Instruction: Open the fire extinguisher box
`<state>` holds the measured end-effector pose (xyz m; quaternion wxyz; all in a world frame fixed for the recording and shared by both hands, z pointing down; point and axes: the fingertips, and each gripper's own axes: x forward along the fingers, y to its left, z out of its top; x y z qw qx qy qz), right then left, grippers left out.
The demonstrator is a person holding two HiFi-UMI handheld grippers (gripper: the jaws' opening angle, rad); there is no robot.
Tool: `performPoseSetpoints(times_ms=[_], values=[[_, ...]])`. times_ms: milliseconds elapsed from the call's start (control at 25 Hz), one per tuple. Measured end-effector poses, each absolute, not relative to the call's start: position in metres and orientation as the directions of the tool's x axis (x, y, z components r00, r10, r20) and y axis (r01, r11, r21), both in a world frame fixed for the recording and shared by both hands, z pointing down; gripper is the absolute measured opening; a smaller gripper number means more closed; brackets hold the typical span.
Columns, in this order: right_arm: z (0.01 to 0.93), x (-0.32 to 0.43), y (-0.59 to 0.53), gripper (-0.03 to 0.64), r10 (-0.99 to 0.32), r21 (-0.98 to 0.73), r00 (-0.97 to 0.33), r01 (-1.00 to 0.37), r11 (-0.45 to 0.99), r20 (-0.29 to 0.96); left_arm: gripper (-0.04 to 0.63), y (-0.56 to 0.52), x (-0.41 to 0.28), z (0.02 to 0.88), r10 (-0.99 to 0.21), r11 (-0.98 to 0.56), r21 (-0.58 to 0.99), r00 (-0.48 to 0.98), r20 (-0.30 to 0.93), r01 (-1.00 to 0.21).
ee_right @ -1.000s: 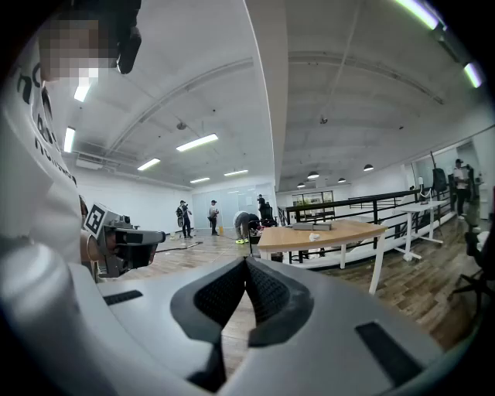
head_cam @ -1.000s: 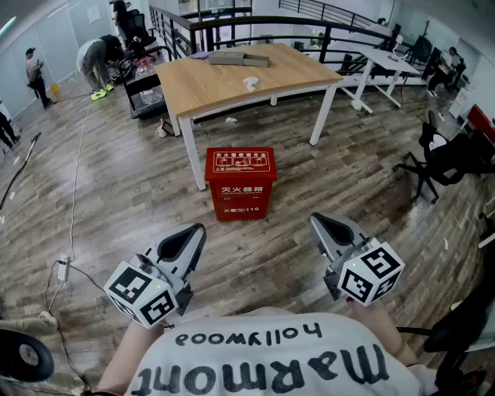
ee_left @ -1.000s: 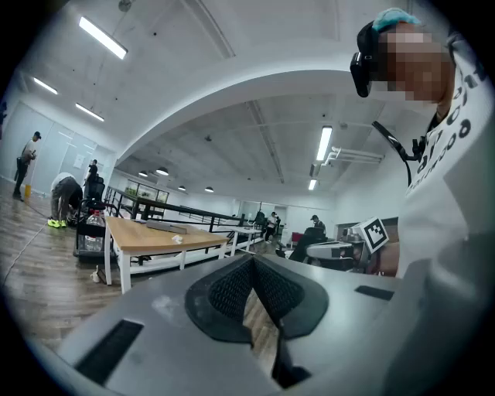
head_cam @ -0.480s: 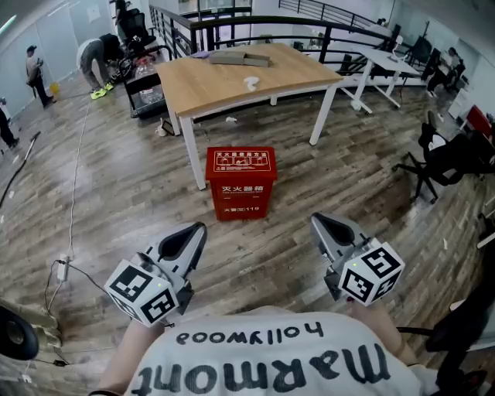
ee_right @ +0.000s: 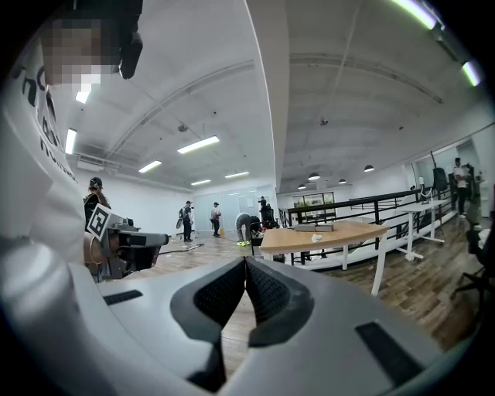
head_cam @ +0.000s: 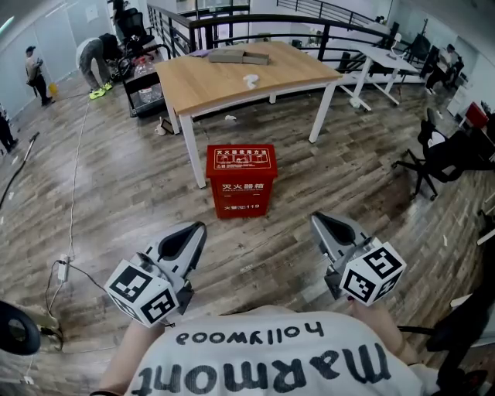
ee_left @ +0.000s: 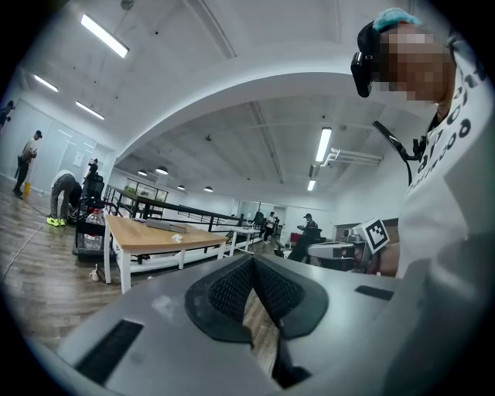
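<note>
Poster: Floor (head_cam: 116,193) is grey-brown wood planks everywhere, and it's a big open office under a white ceiling (ee_left: 232,93) with strip lights (ee_left: 104,35). Far left, a couple of people (head_cam: 35,73) are standing and one more person is bent over (head_cam: 97,58) next to a black cart (head_cam: 143,89). A thin cable (head_cam: 75,193) runs down the planks to a white plug block (head_cam: 63,269) at lower left.

Reply: yep, and dead centre is the fire extinguisher box (head_cam: 241,179). It's red with white print, upright on the floor just in front of the counter's near-left leg, with the lid down flat. The counter (head_cam: 232,81) is a light wood top on white legs. There's a flat cardboard piece (head_cam: 238,56) near its far edge and a small crumpled white thing (head_cam: 249,80) closer to the middle.

Poster: Behind that is a black railing (head_cam: 255,23), then white desks (head_cam: 387,60) and a black office chair (head_cam: 437,158) over on the right.

Reply: what about the grippers?

Poster: The left gripper (head_cam: 199,227) and the right gripper (head_cam: 315,219) are both held low by the person's white shirt (head_cam: 263,356). Both are aimed toward the box but well apart from it, with the box ahead between them. The left fingers (ee_left: 228,290) are pressed together at the tips with nothing in them. The right fingers (ee_right: 220,294) are the same, closed up and empty.
</note>
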<state>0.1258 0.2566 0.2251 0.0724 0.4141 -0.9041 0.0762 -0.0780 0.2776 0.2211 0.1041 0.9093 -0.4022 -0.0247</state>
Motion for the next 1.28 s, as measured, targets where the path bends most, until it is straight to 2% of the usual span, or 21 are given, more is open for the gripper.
performPoseSetpoints(times_ms=[240,400,760,880,1080,1280], values=[[0.211,0.122,0.262,0.009,-0.766,-0.039,-0.634,-0.772,0.634,0.105,0.005,0.285,-0.085,0.22,-0.73,-0.663,0.234,0.683,0.011,-0.711],[0.214,0.114,0.262,0.009,-0.76,-0.094,-0.64,-0.768,0.633,0.111,0.005,0.287,-0.096,0.219,-0.731,-0.659,0.256,0.682,-0.001,-0.707],[0.247,0.093,0.267,0.009,-0.752,-0.155,-0.609,-0.793,0.59,0.253,0.005,0.291,-0.114,0.242,-0.721,-0.651,0.275,0.69,0.068,-0.708],[0.253,0.086,0.27,0.009,-0.748,-0.211,-0.615,-0.789,0.578,0.251,0.005,0.29,-0.121,0.25,-0.714,-0.652,0.288,0.695,0.078,-0.702],[0.261,0.087,0.274,0.009,-0.751,-0.165,-0.603,-0.797,0.581,0.27,0.005,0.284,-0.124,0.261,-0.719,-0.631,0.343,0.69,0.078,-0.696],[0.267,0.091,0.258,0.009,-0.744,-0.196,-0.61,-0.793,0.577,0.275,0.005,0.27,-0.121,0.263,-0.727,-0.624,0.336,0.681,0.08,-0.705]])
